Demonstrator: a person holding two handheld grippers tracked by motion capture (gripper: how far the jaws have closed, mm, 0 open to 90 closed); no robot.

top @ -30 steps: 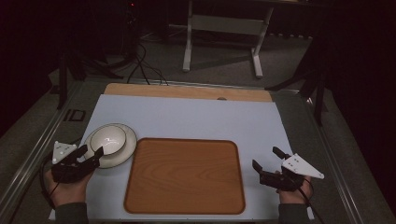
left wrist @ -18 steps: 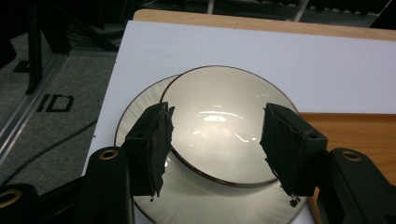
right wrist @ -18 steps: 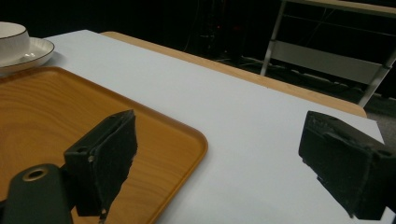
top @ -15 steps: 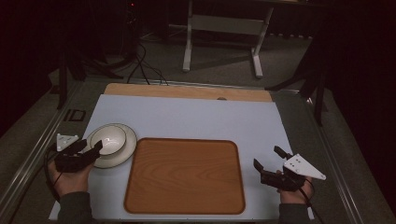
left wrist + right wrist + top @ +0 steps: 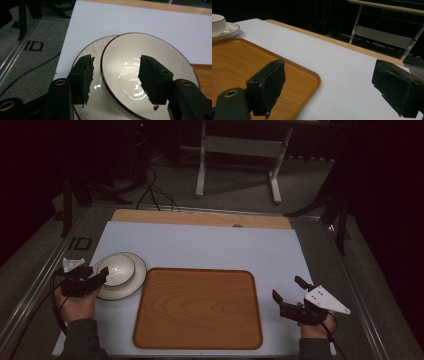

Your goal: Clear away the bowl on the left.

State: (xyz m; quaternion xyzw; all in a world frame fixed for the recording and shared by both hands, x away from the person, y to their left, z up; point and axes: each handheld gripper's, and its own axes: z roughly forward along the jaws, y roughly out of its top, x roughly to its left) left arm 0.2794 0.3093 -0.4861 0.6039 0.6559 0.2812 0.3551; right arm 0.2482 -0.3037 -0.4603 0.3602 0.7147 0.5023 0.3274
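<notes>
A white bowl [image 5: 116, 268] with a thin dark rim sits in a matching saucer [image 5: 133, 287] at the left side of the worktop [image 5: 200, 247], which is covered by a pale sheet; just to the right of the saucer, close to its edge, lies an empty wooden tray [image 5: 197, 307] with rounded corners. The left claw [image 5: 95, 279] hangs at the bowl's near-left edge with its jaws apart — in the left gripper view one jaw stands over the saucer outside the bowl's wall and the other over the bowl's hollow, so the rim runs between them, though whether either pad touches it cannot be told. The right claw [image 5: 286, 292] hovers wide apart and holding nothing over the bare sheet just right of the tray, well apart from the crockery. The bowl looks like glazed ceramic: stiff, probably of moderate weight, slick to the touch and liable to chip or crack if knocked or dropped. The sensible hold appears to be a pinch across the rim wall, one pad inside and one outside, squeezed firmly enough to stop the glaze sliding — and raised level, since the bowl sits loose in the saucer and could drag or rattle it.
</notes>
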